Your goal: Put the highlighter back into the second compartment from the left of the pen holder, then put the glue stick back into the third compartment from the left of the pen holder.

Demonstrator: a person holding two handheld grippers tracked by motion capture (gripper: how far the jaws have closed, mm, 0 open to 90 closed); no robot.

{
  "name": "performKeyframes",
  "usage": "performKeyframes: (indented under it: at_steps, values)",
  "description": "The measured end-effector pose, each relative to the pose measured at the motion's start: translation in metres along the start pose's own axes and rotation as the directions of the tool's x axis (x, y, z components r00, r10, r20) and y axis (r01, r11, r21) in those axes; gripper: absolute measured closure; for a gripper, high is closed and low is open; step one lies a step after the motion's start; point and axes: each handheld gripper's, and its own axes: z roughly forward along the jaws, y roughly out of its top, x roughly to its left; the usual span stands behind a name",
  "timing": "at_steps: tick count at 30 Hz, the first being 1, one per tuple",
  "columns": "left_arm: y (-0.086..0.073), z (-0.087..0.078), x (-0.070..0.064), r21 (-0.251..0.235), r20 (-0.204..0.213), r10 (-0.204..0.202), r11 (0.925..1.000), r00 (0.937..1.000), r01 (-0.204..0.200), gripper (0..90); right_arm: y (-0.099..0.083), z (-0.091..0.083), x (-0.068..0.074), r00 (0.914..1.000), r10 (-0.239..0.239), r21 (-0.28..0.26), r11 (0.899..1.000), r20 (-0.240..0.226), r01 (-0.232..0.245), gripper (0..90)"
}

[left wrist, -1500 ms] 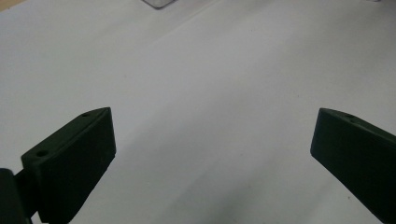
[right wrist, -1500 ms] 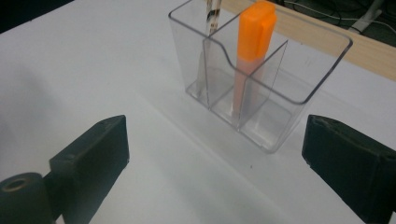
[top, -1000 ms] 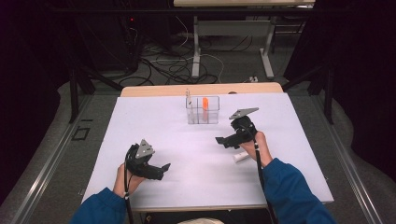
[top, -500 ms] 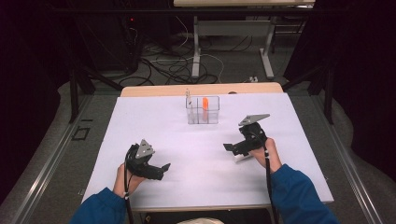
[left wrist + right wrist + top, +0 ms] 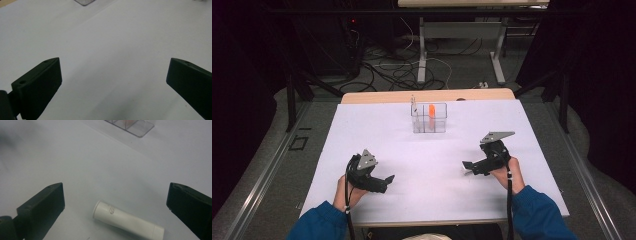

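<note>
A small white cylinder [image 5: 127,221] lies flat on the white table, between and just short of my right gripper's [image 5: 115,202] wide-open jaws; in the high view that cylinder [image 5: 467,172] is a pale spot at the tip of the right gripper [image 5: 471,167], right of centre. A clear plastic box [image 5: 429,118] with an orange piece [image 5: 431,110] upright inside stands at the table's far middle. My left gripper [image 5: 384,181] rests near the front left, its jaws open over bare table [image 5: 112,62] with nothing between them.
The white table top [image 5: 377,135] ends in a wooden strip [image 5: 377,96] at the far edge. Beyond lie floor cables [image 5: 387,70] and table legs [image 5: 422,50]. The clear box's corner [image 5: 135,126] shows at the top of the right gripper view.
My right gripper has drawn back from beside the clear box toward the front right and lowered, so the white cylinder now lies between its jaws. The left gripper has stayed put.
</note>
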Motion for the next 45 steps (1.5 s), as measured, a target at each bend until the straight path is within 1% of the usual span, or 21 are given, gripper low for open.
performKeyframes:
  at_steps: [2,3,6,12,13,14,17,19,22,24,26,27,28,33,35,37,38,40,41,42,45]
  values:
    - [0.0,0.0,0.0,-0.002,-0.002,0.001,1.0,1.0,-0.001,0.0,-0.004,-0.003,-0.001,0.9998,0.019,0.009,1.0,0.001,-0.019,1.4]
    - [0.0,0.0,0.0,-0.002,-0.003,0.0,1.0,1.0,0.0,0.0,-0.006,-0.003,-0.002,0.9998,0.021,-0.006,1.0,0.005,-0.021,1.4]
    - [0.0,0.0,0.0,-0.003,-0.005,0.0,1.0,1.0,0.0,0.0,-0.009,-0.007,-0.002,0.9996,0.013,-0.003,1.0,0.026,-0.013,1.5]
    - [0.0,0.0,0.0,-0.005,-0.003,0.0,1.0,1.0,-0.001,0.0,-0.014,-0.013,-0.004,0.9996,0.014,-0.01,1.0,0.025,-0.013,1.6]
    - [0.0,0.0,0.0,-0.005,-0.003,0.001,1.0,1.0,-0.001,0.0,-0.015,-0.014,-0.004,0.9995,0.025,-0.003,1.0,0.018,-0.025,1.6]
    - [0.0,0.0,0.0,-0.005,-0.002,0.001,1.0,1.0,-0.001,0.0,-0.016,-0.015,-0.005,0.9994,0.019,-0.003,1.0,0.028,-0.019,2.0]
    - [0.0,0.0,0.0,-0.001,0.0,0.006,1.0,1.0,-0.006,0.0,-0.02,-0.017,-0.006,0.9991,0.03,0.002,1.0,0.031,-0.03,3.2]
    - [0.0,0.0,0.0,-0.005,-0.003,0.002,1.0,1.0,-0.002,0.0,-0.021,-0.019,-0.008,0.9989,0.026,-0.007,1.0,0.039,-0.026,6.4]
    - [0.0,0.0,0.0,-0.002,-0.005,0.003,1.0,1.0,-0.003,0.0,-0.023,-0.022,-0.009,0.9984,0.034,-0.011,0.999,0.045,-0.033,15.9]
    - [0.0,0.0,0.0,-0.001,-0.002,0.001,1.0,1.0,-0.001,0.0,-0.025,-0.023,-0.01,0.9975,0.029,-0.014,1.0,0.065,-0.028,20.5]
    - [0.0,0.0,0.0,0.001,-0.003,0.002,1.0,1.0,-0.002,0.0,-0.026,-0.024,-0.011,0.9971,0.037,-0.011,0.999,0.066,-0.037,25.3]
    - [0.0,-0.001,0.0,0.0,-0.004,0.002,1.0,1.0,-0.002,0.0,-0.027,-0.024,-0.012,0.9968,0.03,-0.015,0.999,0.074,-0.029,28.0]
    - [0.0,-0.002,0.001,0.012,0.005,0.006,0.9999,1.0,-0.006,0.0,-0.027,-0.025,-0.012,0.9968,0.037,-0.011,0.999,0.07,-0.036,30.2]
    - [0.0,0.0,-0.001,-0.002,-0.005,0.002,1.0,1.0,-0.002,0.0,-0.03,-0.029,-0.014,0.9948,0.049,-0.024,0.999,0.09,-0.047,46.3]
    - [0.0,-0.001,0.0,-0.003,-0.007,0.008,1.0,0.9999,-0.008,0.0,-0.031,-0.031,-0.017,0.9937,0.05,-0.028,0.998,0.1,-0.047,51.9]
    - [0.0,0.0,0.0,-0.001,-0.006,0.003,1.0,1.0,-0.003,0.0,-0.033,-0.032,-0.018,0.9914,0.066,-0.035,0.997,0.113,-0.062,58.2]
    - [0.0,0.0,0.0,-0.001,-0.006,0.003,1.0,1.0,-0.003,0.0,-0.034,-0.032,-0.021,0.9905,0.054,-0.038,0.998,0.126,-0.05,62.4]
    - [0.0,-0.001,-0.001,-0.001,-0.007,0.006,1.0,1.0,-0.006,0.0,-0.034,-0.033,-0.021,0.9872,0.093,-0.041,0.995,0.13,-0.088,70.0]
    - [0.0,-0.001,-0.001,-0.004,-0.008,0.005,1.0,1.0,-0.005,0.0,-0.035,-0.032,-0.023,0.9869,0.08,-0.044,0.996,0.14,-0.074,74.0]
    - [0.0,-0.001,-0.001,0.0,-0.006,0.005,1.0,1.0,-0.005,0.0,-0.035,-0.032,-0.023,0.9853,0.094,-0.039,0.995,0.142,-0.09,77.2]
    - [0.0,0.0,-0.001,-0.002,-0.006,0.003,1.0,1.0,-0.003,0.0,-0.037,-0.028,-0.022,0.9808,0.098,-0.02,0.995,0.168,-0.096,87.9]
